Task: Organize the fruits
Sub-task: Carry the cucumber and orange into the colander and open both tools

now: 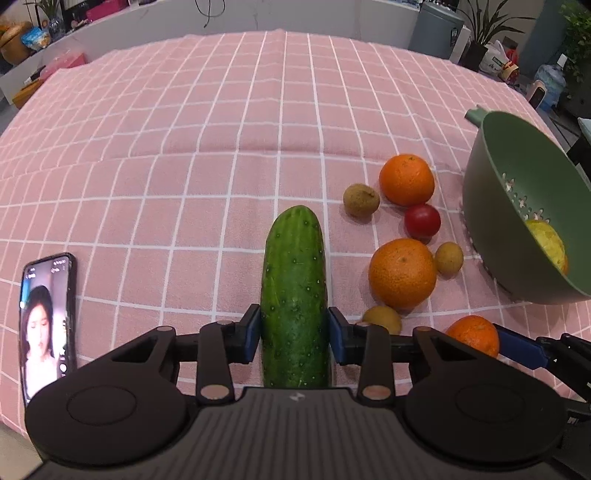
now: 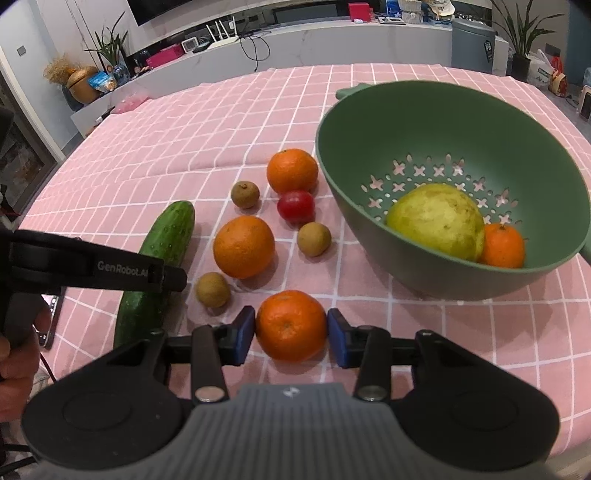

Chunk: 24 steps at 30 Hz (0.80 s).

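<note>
Pink checked tablecloth [image 1: 221, 147] under fruit; shelves [image 2: 258, 33] seemingly behind.

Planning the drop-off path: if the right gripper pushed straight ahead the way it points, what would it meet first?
The right gripper already has an orange between its pads. Straight ahead lies a gap of cloth, then probably the longan or tomato; the colander sits to the right. Depth is unclear.

Both wrist views look closely forward, sharing the fruit cluster [image 1: 406, 236] and colander [image 2: 443, 122].
</note>
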{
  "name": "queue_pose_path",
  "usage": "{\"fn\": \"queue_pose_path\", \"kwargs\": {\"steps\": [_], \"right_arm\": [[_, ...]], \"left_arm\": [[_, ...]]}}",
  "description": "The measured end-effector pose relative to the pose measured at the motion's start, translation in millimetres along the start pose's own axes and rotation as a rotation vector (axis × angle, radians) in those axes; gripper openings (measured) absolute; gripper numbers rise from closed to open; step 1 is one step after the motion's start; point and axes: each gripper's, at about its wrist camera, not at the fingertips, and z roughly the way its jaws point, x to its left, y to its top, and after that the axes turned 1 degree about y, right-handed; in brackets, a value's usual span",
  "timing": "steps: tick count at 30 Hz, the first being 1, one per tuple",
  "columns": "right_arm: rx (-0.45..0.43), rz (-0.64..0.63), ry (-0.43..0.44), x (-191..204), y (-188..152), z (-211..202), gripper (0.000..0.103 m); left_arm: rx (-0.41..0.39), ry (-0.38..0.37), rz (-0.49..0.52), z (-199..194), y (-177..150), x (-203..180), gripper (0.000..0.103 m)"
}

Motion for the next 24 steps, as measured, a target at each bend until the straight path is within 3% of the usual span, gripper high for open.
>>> {"fn": "queue_pose_path", "kwargs": {"steps": [13,24], "right_arm": [[-0.145,-0.068,0.020,6,16,-55,0.039],[-0.238,-0.104,-0.041,-25,34,-93,0.039]], "left_arm": [[-0.139,-0.006,0.043,-69,21,-9,0.042],[-0.237,-0.161,0.129,-108,54,-58,0.042]]}}
